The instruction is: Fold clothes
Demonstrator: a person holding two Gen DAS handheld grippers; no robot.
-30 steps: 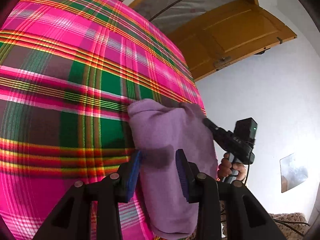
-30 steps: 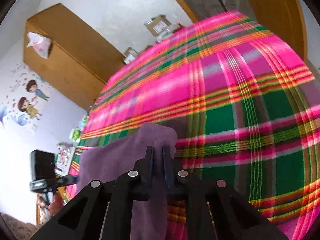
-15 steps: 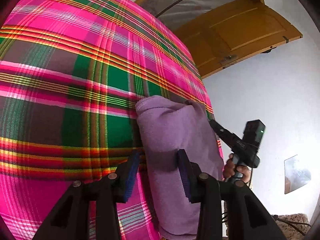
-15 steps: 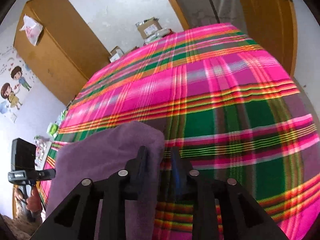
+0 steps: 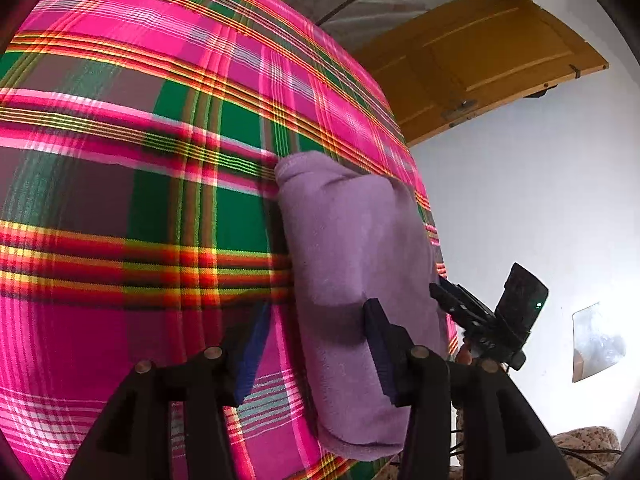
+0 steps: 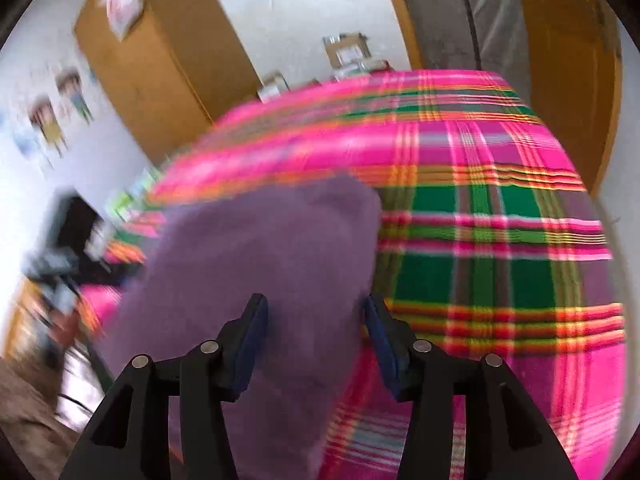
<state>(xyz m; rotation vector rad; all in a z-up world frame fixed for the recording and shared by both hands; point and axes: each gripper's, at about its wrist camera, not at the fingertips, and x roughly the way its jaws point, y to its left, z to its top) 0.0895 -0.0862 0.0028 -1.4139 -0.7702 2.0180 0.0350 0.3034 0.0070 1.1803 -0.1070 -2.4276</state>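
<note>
A folded purple fleece garment (image 5: 352, 264) lies near the right edge of a pink and green plaid bed cover (image 5: 120, 200). My left gripper (image 5: 316, 344) hovers over the garment's near left edge. Its jaws are opening, with the cloth's edge between them and neither pad pressing it. In the blurred right wrist view the same garment (image 6: 272, 264) sits under my right gripper (image 6: 316, 336), whose jaws are also opening and straddle the cloth's right side without gripping it. The right gripper (image 5: 480, 320), held in a hand, shows beside the bed. The left gripper (image 6: 64, 256) is a dark blur.
An open wooden door (image 5: 480, 60) stands beyond the bed's far corner. A wooden wardrobe (image 6: 160, 60) and cardboard boxes (image 6: 348, 52) are at the far side. White walls carry cartoon stickers (image 6: 52, 120). The plaid cover (image 6: 500, 240) stretches flat to the right.
The right gripper, shut over the garment a second ago, has spread its jaws and swung sideways across it. The left jaws have widened a little. The garment lies where it was.
</note>
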